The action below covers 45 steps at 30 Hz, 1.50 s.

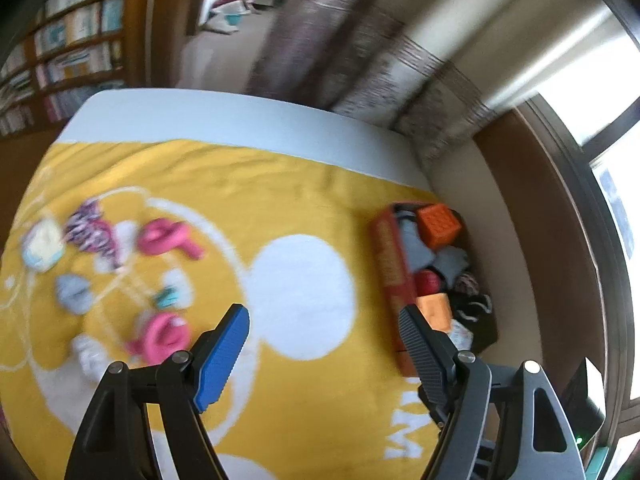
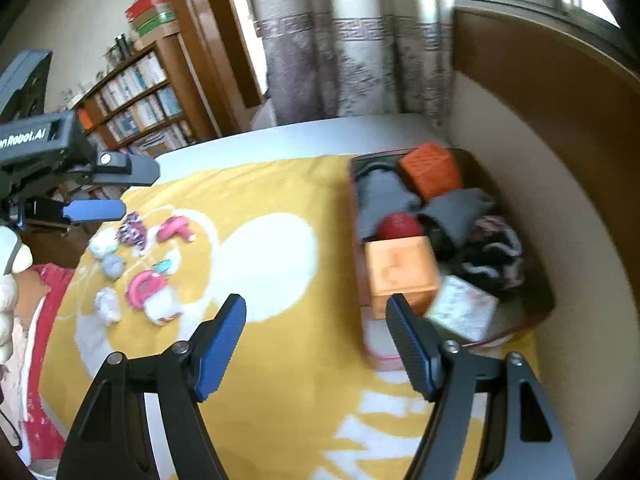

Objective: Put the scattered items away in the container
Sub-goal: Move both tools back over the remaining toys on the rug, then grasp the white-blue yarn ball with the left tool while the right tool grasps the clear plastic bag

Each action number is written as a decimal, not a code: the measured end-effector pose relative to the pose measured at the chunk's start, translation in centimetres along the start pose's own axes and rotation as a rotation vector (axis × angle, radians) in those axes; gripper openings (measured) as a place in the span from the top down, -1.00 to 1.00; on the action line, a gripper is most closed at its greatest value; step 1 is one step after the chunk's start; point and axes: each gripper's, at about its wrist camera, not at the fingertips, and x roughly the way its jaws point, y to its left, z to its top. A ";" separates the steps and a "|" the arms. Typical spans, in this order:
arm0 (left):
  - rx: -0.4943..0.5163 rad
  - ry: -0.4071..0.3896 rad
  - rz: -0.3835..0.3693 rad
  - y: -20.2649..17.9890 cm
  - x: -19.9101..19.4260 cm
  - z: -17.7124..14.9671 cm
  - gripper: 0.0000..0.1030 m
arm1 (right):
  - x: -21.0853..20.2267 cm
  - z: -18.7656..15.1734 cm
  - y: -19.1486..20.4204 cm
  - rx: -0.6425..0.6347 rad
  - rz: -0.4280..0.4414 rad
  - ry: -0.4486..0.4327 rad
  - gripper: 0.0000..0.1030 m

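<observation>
Scattered items lie on the yellow blanket (image 1: 280, 208): a pink ring (image 1: 160, 338) (image 2: 142, 286), a second pink toy (image 1: 164, 236) (image 2: 174, 228), a patterned cloth (image 1: 94, 228) (image 2: 132, 230), a grey sock ball (image 1: 74, 292) (image 2: 112, 266) and white bundles (image 1: 42, 246) (image 2: 107, 306). The red container (image 1: 390, 264) (image 2: 358, 216) by the wall holds an orange cube (image 2: 430, 170), a red ball (image 2: 400, 226), a wooden block (image 2: 400, 276), grey socks and dark cloth. My left gripper (image 1: 324, 314) (image 2: 138, 190) hangs open and empty above the blanket between pile and container. My right gripper (image 2: 316, 302) is open and empty, just left of the container.
A cream wall (image 2: 560, 220) with a wooden ledge (image 2: 540, 64) runs right behind the container. Curtains (image 2: 344, 60) hang past the bed's far end, and a bookshelf (image 2: 136, 108) stands at the far left. A gloved hand (image 2: 8, 280) shows at the left edge.
</observation>
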 end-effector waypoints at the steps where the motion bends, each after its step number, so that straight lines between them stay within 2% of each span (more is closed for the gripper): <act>1: -0.017 -0.004 0.008 1.2 -0.5 -0.1 -0.53 | 0.2 0.0 0.6 -0.002 0.008 0.007 -0.48; 11: -0.179 -0.022 0.094 13.6 -4.6 -2.0 -0.53 | 2.2 -0.1 7.0 -0.030 0.078 0.073 -0.48; 21: -0.286 0.002 0.115 22.0 -6.1 -3.0 -0.53 | 5.0 -0.5 12.9 -0.062 0.101 0.146 -0.48; 30: -0.298 0.026 0.115 26.6 -6.1 -2.4 -0.53 | 6.7 -0.5 18.2 -0.111 0.134 0.179 -0.48; 38: -0.302 0.053 0.122 29.8 -5.6 -1.4 -0.53 | 9.0 -0.4 24.3 -0.219 0.196 0.200 -0.48; 45: -0.283 0.076 0.128 31.3 -4.6 -0.5 -0.53 | 12.0 -1.2 27.9 -0.283 0.254 0.272 -0.46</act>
